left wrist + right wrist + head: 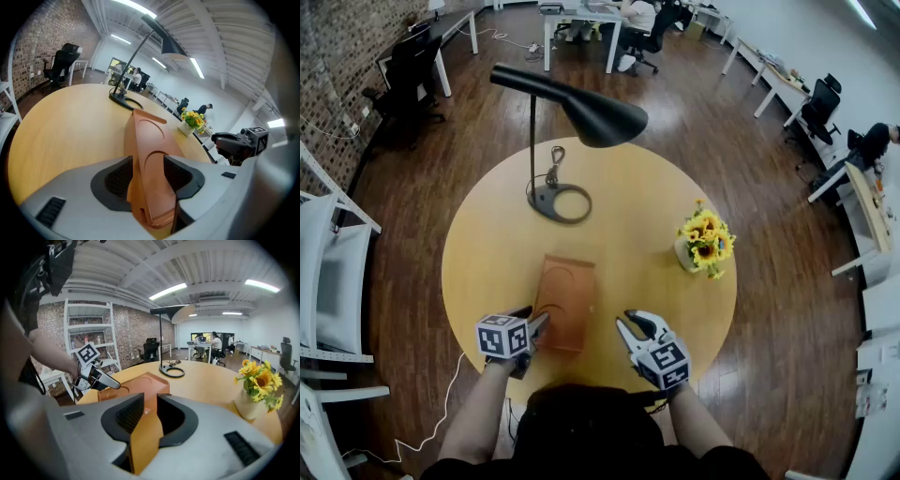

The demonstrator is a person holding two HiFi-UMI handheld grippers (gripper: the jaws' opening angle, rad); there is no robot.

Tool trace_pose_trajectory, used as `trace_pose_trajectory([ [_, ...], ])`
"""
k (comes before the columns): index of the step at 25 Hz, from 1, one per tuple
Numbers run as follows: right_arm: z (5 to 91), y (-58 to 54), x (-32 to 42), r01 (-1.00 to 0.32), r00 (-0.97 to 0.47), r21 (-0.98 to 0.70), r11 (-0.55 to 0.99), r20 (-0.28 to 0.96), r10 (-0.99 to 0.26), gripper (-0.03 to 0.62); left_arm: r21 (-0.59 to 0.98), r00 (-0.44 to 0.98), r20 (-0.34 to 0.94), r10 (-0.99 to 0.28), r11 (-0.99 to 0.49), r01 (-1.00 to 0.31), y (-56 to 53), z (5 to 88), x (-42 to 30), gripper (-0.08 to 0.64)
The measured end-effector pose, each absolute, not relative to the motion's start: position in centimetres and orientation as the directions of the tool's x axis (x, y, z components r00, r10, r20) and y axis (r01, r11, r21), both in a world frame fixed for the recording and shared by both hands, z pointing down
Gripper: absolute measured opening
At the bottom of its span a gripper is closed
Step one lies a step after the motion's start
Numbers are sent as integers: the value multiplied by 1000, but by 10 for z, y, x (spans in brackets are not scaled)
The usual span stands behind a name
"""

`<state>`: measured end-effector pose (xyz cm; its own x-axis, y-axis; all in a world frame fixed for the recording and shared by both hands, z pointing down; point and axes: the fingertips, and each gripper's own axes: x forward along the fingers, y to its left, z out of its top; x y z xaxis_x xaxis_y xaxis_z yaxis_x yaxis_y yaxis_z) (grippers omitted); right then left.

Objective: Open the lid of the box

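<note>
Grips box with left hand-held gripper, confirmed only in left gripper view; holds right hand-held gripper open above tabletop.

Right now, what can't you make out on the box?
- Near-left corner of the box: head view, under the left gripper.
- Lid seam: head view too small; left gripper view, pads cover near end.
- Facing side of the box: right gripper view, partly behind right gripper.

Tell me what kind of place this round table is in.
Most likely an open-plan office: white desks and black office chairs line the room, and a person sits at monitors in the back.
</note>
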<state>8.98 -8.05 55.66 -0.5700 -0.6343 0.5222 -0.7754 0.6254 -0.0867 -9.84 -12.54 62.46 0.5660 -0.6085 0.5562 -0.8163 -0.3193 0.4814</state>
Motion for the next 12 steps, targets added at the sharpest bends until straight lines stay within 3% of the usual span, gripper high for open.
trace_pose_trajectory([
  [5,590,-97,78,-697,-584,-35,716,608,-538,91,487,538,612,-580,-261,-834,-135,634,-101,202],
  [6,599,-99,75,-672,-585,-27,740,632,-508,133,486,536,621,-572,-256,-836,-137,634,-100,202],
  [7,610,-100,72,-641,-584,-18,767,660,-473,166,481,533,631,-563,-256,-839,-137,634,-99,202],
  [12,650,-104,52,-412,-512,102,906,796,-322,166,459,521,659,-542,-258,-850,-133,632,-95,202],
])
